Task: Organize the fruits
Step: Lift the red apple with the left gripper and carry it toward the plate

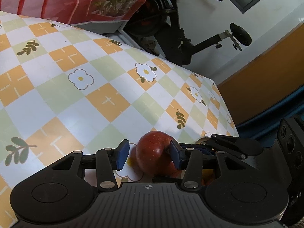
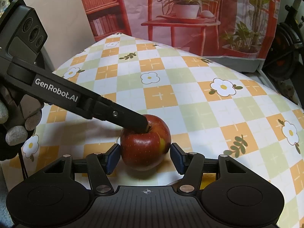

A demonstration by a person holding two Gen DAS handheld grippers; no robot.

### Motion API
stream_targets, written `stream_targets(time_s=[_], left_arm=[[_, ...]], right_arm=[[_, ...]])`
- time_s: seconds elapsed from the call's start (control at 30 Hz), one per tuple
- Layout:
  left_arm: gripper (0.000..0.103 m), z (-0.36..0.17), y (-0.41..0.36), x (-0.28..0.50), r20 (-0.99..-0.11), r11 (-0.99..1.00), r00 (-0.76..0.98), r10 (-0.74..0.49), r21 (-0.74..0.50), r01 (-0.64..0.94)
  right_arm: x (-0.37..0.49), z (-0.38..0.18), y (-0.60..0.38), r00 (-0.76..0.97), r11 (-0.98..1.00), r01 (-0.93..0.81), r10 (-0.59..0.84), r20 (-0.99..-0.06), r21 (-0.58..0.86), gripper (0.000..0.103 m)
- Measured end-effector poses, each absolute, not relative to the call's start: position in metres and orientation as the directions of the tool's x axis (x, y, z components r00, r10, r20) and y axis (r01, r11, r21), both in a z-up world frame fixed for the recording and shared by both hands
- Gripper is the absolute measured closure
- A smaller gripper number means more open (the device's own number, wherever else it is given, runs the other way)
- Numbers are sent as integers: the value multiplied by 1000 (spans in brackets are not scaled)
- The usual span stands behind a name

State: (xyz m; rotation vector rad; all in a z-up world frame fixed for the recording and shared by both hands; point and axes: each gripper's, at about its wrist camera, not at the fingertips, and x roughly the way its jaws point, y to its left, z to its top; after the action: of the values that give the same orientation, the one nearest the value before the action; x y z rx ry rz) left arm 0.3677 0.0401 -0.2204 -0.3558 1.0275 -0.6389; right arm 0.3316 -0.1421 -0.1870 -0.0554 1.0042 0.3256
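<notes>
The apple (image 2: 145, 144) is seen standing on the checked tablecloth (image 2: 190, 98) near the table's front edge, stem end up, with no other fruit clearly in view; only a blurred orange-yellow patch is glimpsed behind the left gripper's linkage.

In the right wrist view the apple is bracketed by the right gripper (image 2: 145, 156): the jaws are spread, the left pad lies at or just against the skin, and a small gap is left at the right pad. No firm pinch is shown, so the apple is judged not yet held by it.

The left gripper (image 1: 150, 156) is also at the apple. One of its fingers (image 2: 133, 121) is seen laid across the top, its tip in the stem hollow. In the left wrist view its jaws are partly spread, one pad touching the apple near the stem, the other standing clear.

Risks are judged as follows. If the right jaws are closed while the left finger presses from above, the apple may be rolled or squeezed out sideways, since a round, smooth skin gives little hold. Should the two grippers be moved at once, they may collide. With the edge close, a slipped apple could be lost to the floor. A hard press at the stem could bruise the flesh.
</notes>
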Motion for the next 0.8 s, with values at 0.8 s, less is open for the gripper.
stream_targets(time_s=[0.8], left_arm=[[68,-177,19,341,-632,744,395,-667,-532,404]], right_arm=[[290,-151,-155,615,950,-304,255,-746,73,50]])
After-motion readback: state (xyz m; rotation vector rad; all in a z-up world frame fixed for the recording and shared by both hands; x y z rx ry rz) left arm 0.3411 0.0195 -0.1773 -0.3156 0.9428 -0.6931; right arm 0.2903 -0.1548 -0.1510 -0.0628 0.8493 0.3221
